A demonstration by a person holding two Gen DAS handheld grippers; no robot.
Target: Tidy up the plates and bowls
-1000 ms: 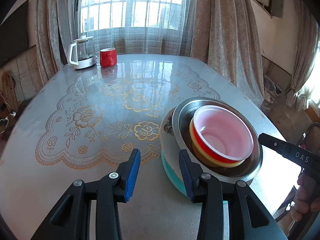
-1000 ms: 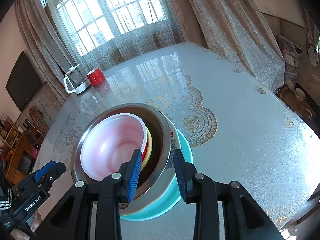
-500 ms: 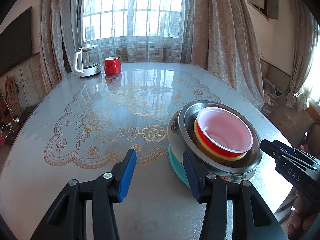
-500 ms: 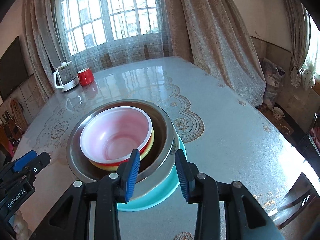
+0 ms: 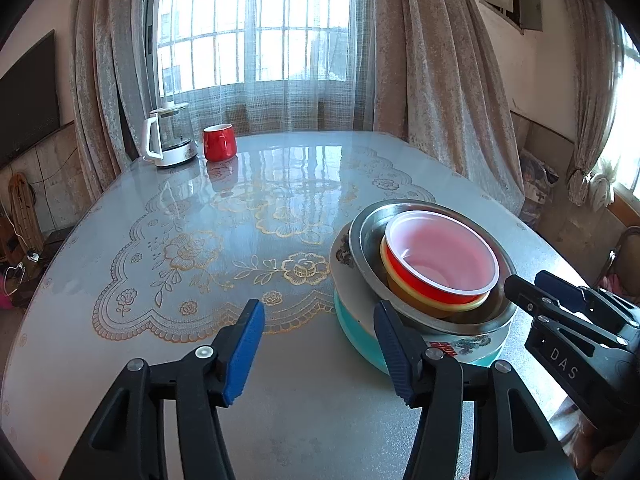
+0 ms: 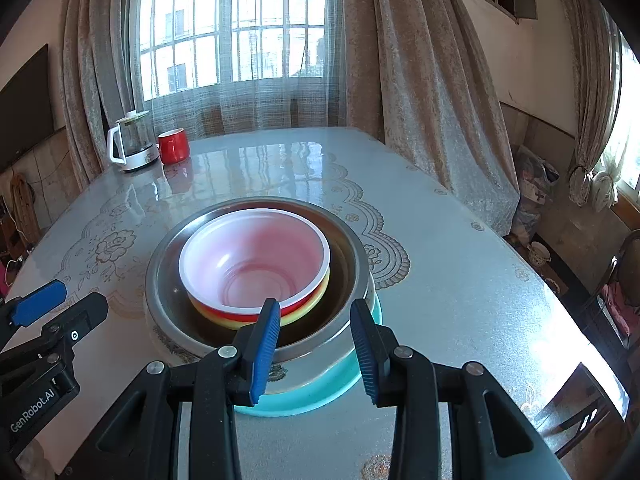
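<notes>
The stack of bowls and plates (image 6: 256, 280) stands upright on the table (image 6: 460, 272), mouths facing up — round, so it has no long axis. The left gripper (image 5: 320, 344) is opening, nothing between its jaws. The right gripper (image 6: 314, 348) hangs parted over the near rim of the steel bowl (image 6: 344, 248), not pressing it.
</notes>
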